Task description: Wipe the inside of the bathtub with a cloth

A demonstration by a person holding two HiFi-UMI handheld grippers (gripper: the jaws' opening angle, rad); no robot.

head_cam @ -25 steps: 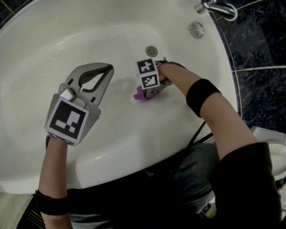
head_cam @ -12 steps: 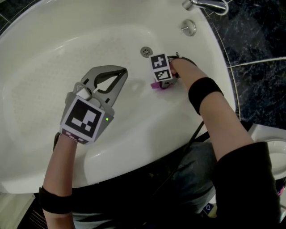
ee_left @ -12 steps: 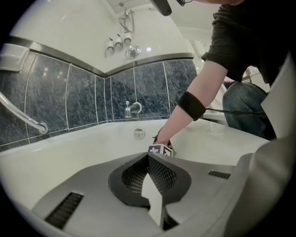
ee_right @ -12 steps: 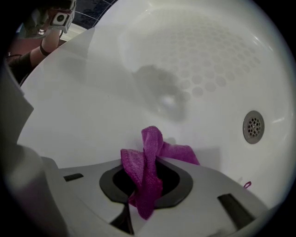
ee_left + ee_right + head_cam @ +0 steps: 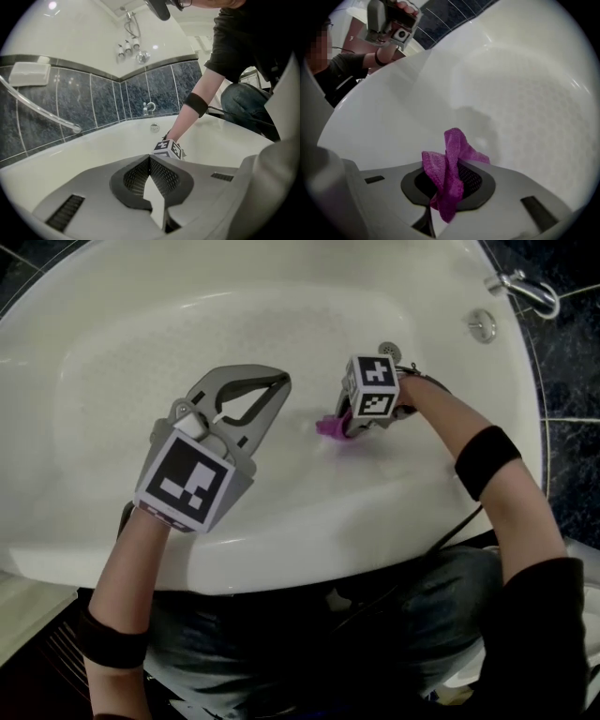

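Right gripper [image 5: 343, 424] is clamped on the purple cloth [image 5: 328, 427], low on the tub's [image 5: 141, 324] near wall, by the drain [image 5: 389, 352]. Left gripper [image 5: 278, 382] is closed and empty. Best to press the cloth flat and overlap strokes.

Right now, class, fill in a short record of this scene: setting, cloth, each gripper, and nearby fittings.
Setting: white bathtub, seen from above
Item: purple cloth, bunched, low inside the tub, near the drain
Held by: right gripper, shut on the cloth
Other tool: left gripper, shut, holding nothing, raised over the tub
Fittings: faucet on the rim, far right
Cloth touching the tub surface: cannot tell
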